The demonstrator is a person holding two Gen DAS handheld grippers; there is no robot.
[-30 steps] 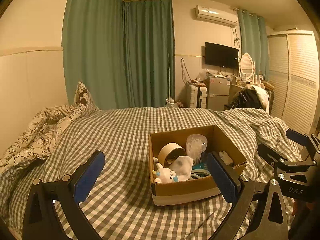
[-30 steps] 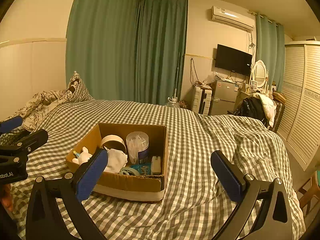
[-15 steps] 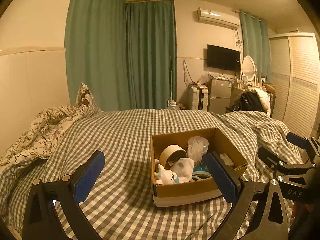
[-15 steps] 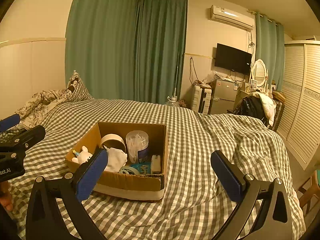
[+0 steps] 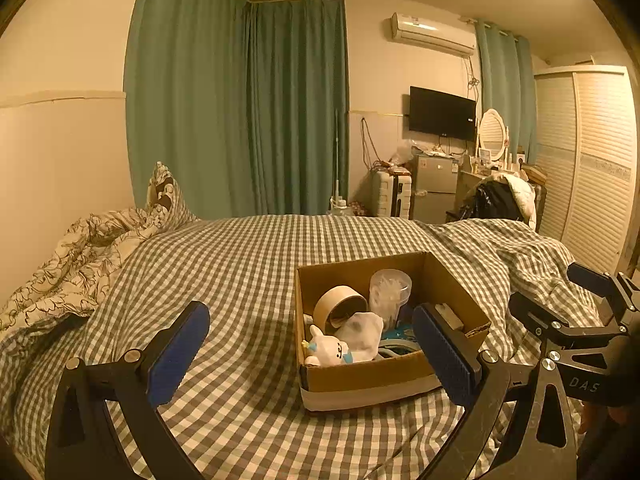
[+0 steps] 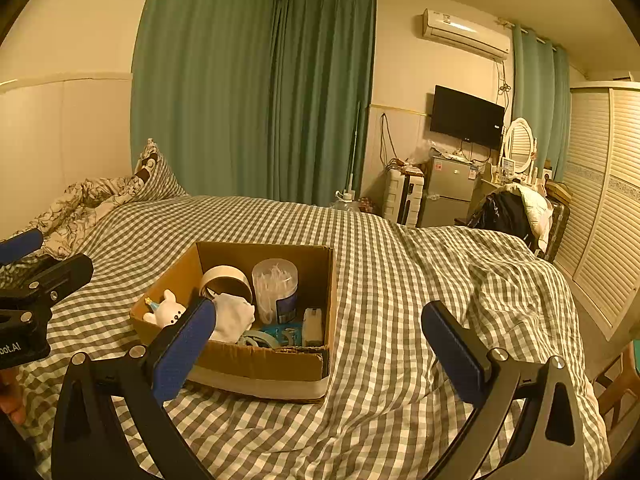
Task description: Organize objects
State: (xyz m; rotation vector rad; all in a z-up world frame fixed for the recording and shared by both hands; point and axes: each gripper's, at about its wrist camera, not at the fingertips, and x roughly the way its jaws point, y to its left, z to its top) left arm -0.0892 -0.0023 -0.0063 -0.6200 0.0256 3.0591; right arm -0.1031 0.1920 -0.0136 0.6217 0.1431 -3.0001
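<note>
An open cardboard box point(image 5: 360, 378) point(image 6: 256, 356) sits on the checked bed cover. It holds a tape roll point(image 5: 340, 308) point(image 6: 226, 278), a clear tub of cotton swabs point(image 5: 390, 290) point(image 6: 276, 284), a white plush toy point(image 5: 326, 350) point(image 6: 166, 312), a white cloth point(image 5: 360, 332) point(image 6: 232, 316) and small blue items. My left gripper point(image 5: 312, 354) is open and empty, its right finger in front of the box. My right gripper point(image 6: 318, 344) is open and empty, its left finger in front of the box's near left corner.
A patterned quilt and pillow point(image 5: 92, 248) lie at the bed's left. Green curtains point(image 5: 240, 112), a TV point(image 5: 442, 114), a small fridge point(image 5: 434, 188), a cluttered chair point(image 5: 500, 200) and a white wardrobe point(image 5: 592, 168) stand beyond the bed. The checked cover is rumpled at right point(image 6: 500, 280).
Both views have shifted only slightly. The box and its contents have stayed in place, and both grippers have stayed open.
</note>
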